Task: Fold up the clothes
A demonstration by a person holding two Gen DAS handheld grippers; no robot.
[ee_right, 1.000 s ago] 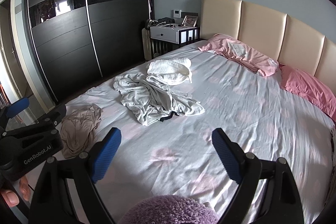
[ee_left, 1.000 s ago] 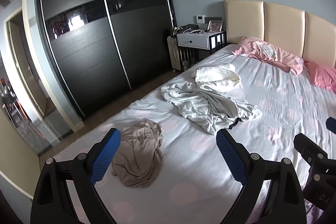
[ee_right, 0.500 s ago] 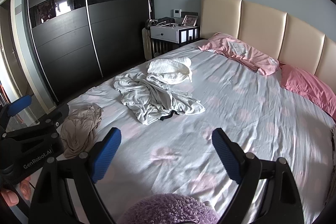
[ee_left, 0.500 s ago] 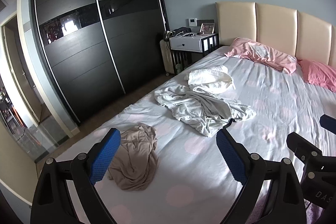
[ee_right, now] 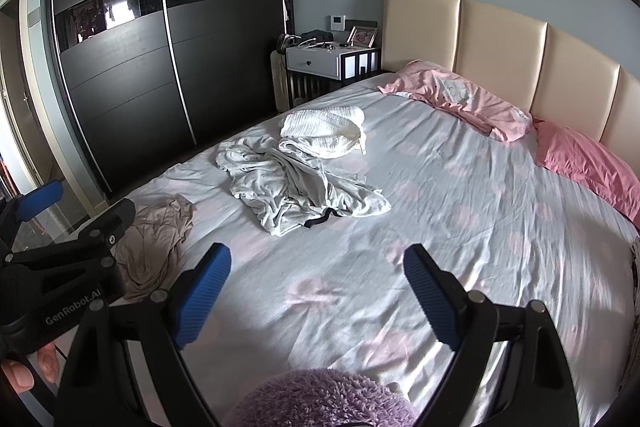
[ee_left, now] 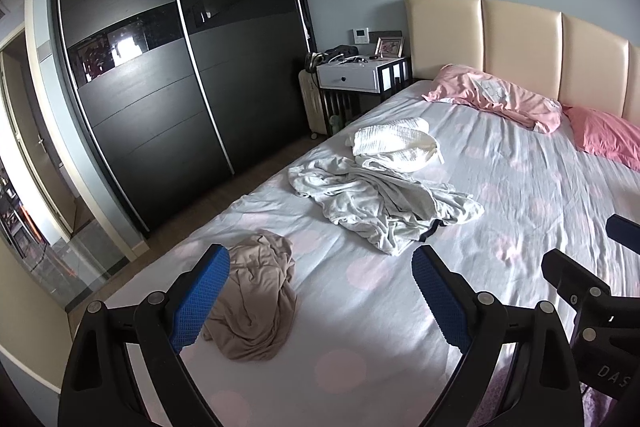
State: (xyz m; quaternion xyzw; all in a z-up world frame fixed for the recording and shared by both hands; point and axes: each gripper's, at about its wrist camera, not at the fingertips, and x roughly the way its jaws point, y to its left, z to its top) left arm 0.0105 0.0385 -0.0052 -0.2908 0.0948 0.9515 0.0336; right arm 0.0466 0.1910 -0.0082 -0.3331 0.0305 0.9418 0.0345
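Observation:
A crumpled beige garment [ee_left: 256, 291] lies near the foot corner of the bed [ee_left: 520, 195]; it also shows in the right wrist view [ee_right: 156, 239]. A crumpled light grey garment [ee_left: 380, 203] lies mid-bed, also in the right wrist view [ee_right: 296, 187]. A folded white knit garment [ee_left: 396, 143] lies behind it, also in the right wrist view [ee_right: 324, 131]. My left gripper [ee_left: 320, 299] is open and empty, above the bed beside the beige garment. My right gripper [ee_right: 316, 295] is open and empty above bare sheet.
Two pink pillows [ee_right: 460, 99] [ee_right: 588, 163] lie by the cream headboard [ee_right: 500, 39]. A white nightstand [ee_left: 360, 75] stands left of the bed. A black sliding wardrobe [ee_left: 180, 67] fills the left wall. A purple fuzzy thing [ee_right: 320, 403] sits under my right gripper.
The left gripper's view has swung so the clothes sit a little lower and more to the left. The right gripper has barely moved. Both stay open.

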